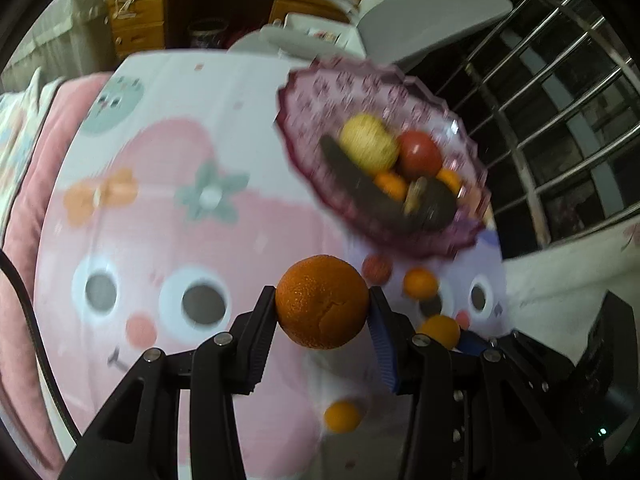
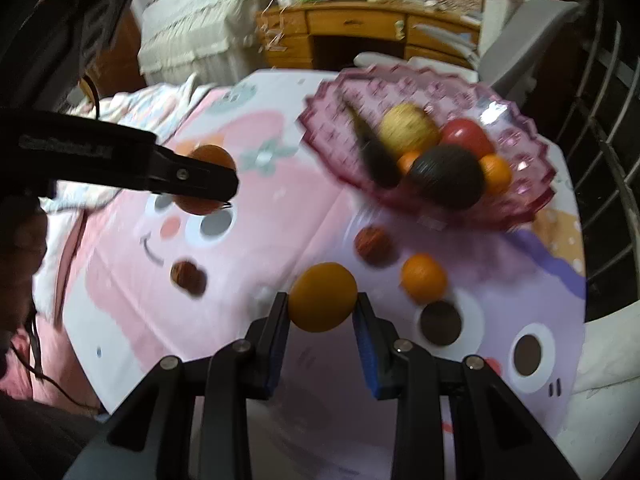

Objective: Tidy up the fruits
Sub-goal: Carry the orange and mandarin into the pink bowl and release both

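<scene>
Gripping one fruit in each tool, we are in the carry step of the tidy-up. Our left gripper (image 1: 322,302) is clamped on a large orange (image 1: 322,302), the pads pressing its two sides; the skin looks pebbled with a crease near the bottom. Our right gripper (image 2: 322,304) is clenched on a smaller, smoother orange fruit (image 2: 322,297), which sits between the blue-lined fingers. Both fruits are off the table, held above the cartoon-printed cloth (image 2: 260,264).

Moving outward, loose fruit lies on the cloth: a small orange (image 2: 424,278) just right of the right gripper, a reddish-brown fruit (image 2: 374,246) above it, and another dark brown one (image 2: 188,276) to the left. From the left wrist view we also see a small orange fruit (image 1: 342,416) low on the cloth.

Farther out stands the purple scalloped bowl (image 2: 528,204), already holding a yellow fruit (image 2: 408,128), a red one (image 2: 466,136), a dark round one (image 2: 446,178), a long dark one and two little oranges.

We judge the next move to be bringing both loads over the bowl and lowering them into free spots before letting go. The bowl is fairly full on its right half, so the bare left side looks the safer landing; dropping from height could roll fruit out over the shallow rim.
</scene>
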{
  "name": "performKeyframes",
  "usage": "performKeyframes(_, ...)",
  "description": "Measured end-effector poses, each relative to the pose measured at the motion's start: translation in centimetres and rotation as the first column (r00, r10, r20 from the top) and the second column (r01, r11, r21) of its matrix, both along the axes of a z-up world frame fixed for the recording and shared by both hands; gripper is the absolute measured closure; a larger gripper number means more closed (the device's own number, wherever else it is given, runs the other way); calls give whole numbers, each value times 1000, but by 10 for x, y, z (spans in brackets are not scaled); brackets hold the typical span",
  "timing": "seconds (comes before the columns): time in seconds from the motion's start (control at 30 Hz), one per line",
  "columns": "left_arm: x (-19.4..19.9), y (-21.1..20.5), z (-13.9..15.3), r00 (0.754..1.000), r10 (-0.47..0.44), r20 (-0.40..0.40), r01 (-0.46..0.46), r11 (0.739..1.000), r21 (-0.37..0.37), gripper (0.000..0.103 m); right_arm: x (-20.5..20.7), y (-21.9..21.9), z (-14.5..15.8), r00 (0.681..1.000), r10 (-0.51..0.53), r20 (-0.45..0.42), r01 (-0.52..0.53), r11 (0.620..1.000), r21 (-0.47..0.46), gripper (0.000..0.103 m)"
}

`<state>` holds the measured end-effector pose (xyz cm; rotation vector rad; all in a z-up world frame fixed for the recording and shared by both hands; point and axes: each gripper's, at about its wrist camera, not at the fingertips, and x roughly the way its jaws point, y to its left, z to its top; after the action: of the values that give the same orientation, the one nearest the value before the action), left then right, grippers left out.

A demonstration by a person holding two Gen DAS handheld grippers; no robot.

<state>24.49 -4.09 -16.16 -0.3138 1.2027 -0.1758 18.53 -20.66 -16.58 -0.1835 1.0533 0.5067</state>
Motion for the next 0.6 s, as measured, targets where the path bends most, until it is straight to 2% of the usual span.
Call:
performKeyframes(0.17, 28, -9, 9, 997, 0, 83, 1, 1000, -19, 60, 16, -15, 20, 995, -71, 74, 68, 997, 38, 71)
performKeyframes(0.3, 42, -13, 10, 992, 7, 124, -4, 1000, -26, 60, 31, -28, 24, 984, -137, 111, 132, 990, 49, 71)
performKeyframes(0.6, 70, -20, -8, 994, 6, 105, -6, 1000, 3, 59, 66, -66, 15, 936, -331, 122, 327, 944, 51, 71)
